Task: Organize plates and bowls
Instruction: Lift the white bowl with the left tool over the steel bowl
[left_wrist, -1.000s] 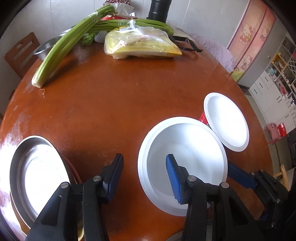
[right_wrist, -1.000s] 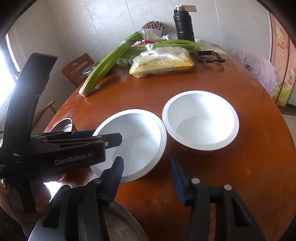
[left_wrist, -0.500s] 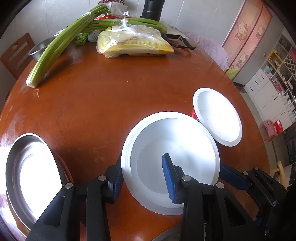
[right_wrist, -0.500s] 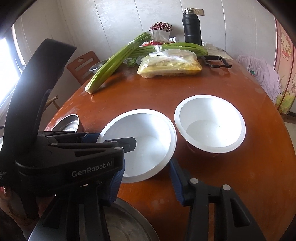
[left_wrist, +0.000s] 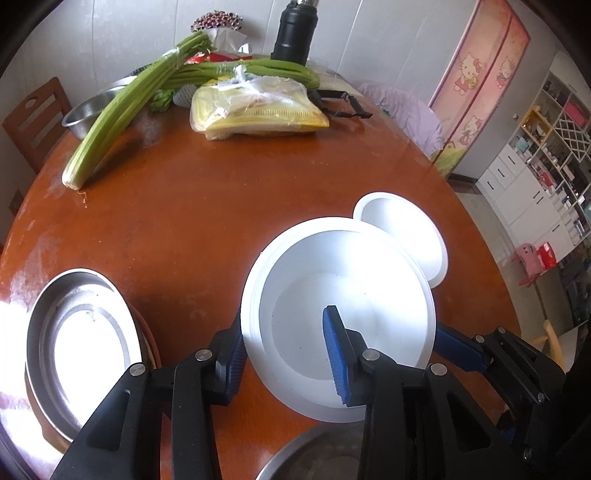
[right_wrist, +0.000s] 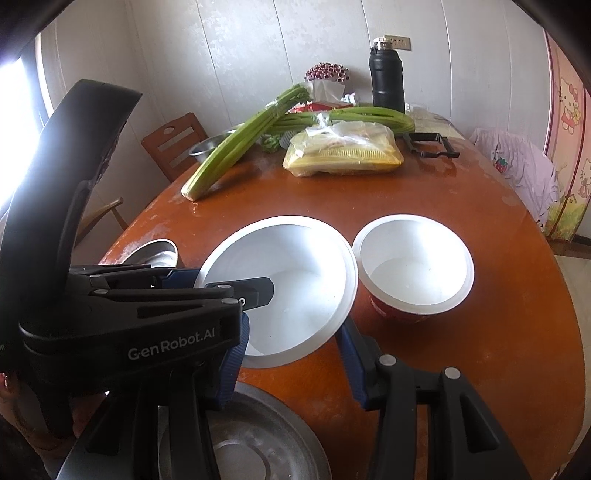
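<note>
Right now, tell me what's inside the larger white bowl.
Only a blue pad of the left tongs; the larger white bowl is otherwise bare. Behind that pad, its floor is hidden.

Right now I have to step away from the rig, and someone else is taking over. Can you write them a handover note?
Left gripper: shut on the large white bowl, one finger inside the near rim, one outside.
Right gripper: jaws narrow, fingers at that bowl's edge; grip unclear.
Small white bowl, red outside: on the table beside the large one.
Steel plate far left; second steel plate at the near edge.
Done: bowl gripped. Left: probably nest the bowls, gather the plates.
</note>
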